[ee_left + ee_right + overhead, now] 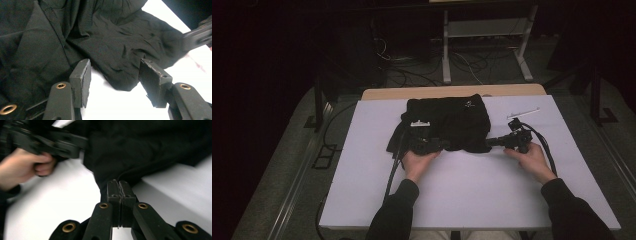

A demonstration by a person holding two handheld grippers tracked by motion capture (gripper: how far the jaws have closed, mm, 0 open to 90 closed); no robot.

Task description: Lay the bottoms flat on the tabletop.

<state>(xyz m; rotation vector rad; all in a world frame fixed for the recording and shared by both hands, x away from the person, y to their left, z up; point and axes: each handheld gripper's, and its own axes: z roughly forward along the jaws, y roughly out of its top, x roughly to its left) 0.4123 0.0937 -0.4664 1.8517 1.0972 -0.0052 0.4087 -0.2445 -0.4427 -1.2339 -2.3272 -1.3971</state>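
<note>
A black garment (452, 120) lies bunched on the far half of the white table (462, 190). My left gripper (444, 145) is at its near edge, left of centre. In the left gripper view it (113, 67) stands open, and a fold of the black cloth (100, 37) lies between the pads without being pressed. My right gripper (489, 142) is at the garment's near right corner. Its jaws (119, 182) are shut on the hem of the cloth (150, 145). The two grippers point toward each other, and a hand holds each one.
A small white tag (420, 123) lies on the garment's left part. A thin white stick (523, 113) rests on the table at the back right. Black cables (394, 160) trail off the left gripper over the table. A metal frame (484, 45) and floor cables stand beyond the far edge.
</note>
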